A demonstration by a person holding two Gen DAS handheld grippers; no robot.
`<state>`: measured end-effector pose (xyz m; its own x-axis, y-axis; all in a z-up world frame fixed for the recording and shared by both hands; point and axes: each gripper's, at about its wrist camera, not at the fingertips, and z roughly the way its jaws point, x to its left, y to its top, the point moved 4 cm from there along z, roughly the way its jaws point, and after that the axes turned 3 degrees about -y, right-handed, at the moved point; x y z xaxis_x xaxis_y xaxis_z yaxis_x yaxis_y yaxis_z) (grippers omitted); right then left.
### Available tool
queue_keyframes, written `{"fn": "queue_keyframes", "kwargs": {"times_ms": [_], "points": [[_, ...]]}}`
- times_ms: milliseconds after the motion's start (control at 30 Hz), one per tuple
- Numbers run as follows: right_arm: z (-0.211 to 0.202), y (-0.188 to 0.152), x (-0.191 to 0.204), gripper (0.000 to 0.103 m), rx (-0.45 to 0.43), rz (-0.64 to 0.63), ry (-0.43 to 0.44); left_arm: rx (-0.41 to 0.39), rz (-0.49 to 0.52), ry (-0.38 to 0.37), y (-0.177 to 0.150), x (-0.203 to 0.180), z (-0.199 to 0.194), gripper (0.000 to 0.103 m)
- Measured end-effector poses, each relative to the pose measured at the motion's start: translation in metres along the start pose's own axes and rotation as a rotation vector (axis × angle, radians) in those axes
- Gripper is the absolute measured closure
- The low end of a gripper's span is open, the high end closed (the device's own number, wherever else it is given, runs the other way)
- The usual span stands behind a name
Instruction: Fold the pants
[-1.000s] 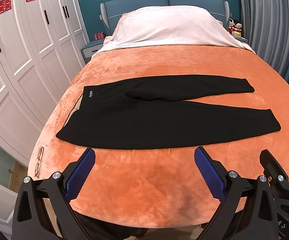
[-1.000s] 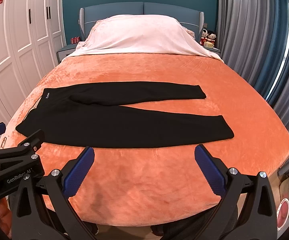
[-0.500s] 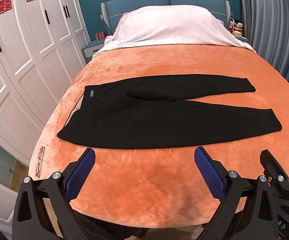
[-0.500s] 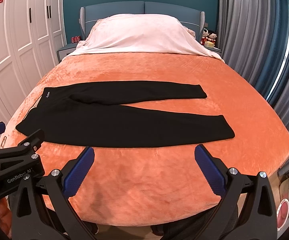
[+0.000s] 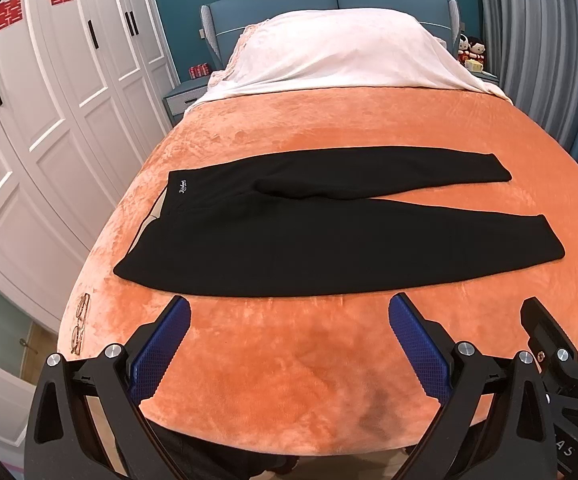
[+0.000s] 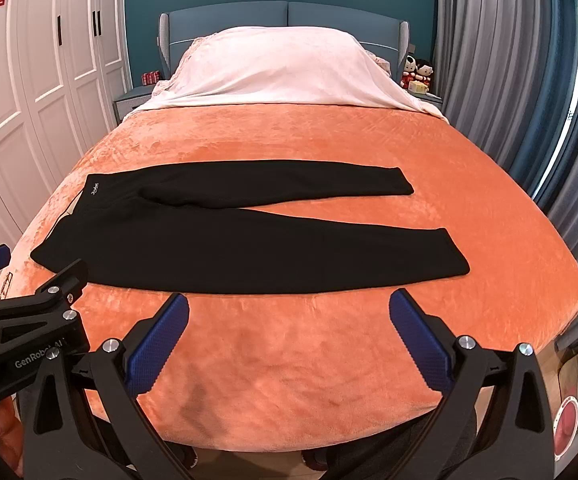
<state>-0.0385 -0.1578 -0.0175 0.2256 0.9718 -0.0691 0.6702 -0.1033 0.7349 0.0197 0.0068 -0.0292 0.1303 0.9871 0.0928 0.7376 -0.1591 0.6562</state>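
Black pants lie flat across the orange bedspread, waistband to the left with a small white logo, both legs stretched to the right and spread slightly apart. My left gripper hovers open over the near part of the bed, short of the pants' near edge, nothing between its blue pads. My right gripper is likewise open and empty, in front of the near leg. The left gripper's body also shows at the left of the right wrist view.
Glasses rest on the bedspread's near-left corner. A white cover over pillows sits at the head of the bed. White wardrobes line the left side, grey curtains the right. Dolls stand on a nightstand.
Both views have shifted very slightly; the pants and the grippers' openings look unchanged.
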Motion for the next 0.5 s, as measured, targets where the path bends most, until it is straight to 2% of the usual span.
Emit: {"fn": "queue_keyframes", "kwargs": {"times_ms": [500], "points": [[-0.0003, -0.0015, 0.0002, 0.005, 0.005, 0.000, 0.000, 0.011, 0.002, 0.001, -0.0040, 0.0068, 0.0008, 0.005]]}}
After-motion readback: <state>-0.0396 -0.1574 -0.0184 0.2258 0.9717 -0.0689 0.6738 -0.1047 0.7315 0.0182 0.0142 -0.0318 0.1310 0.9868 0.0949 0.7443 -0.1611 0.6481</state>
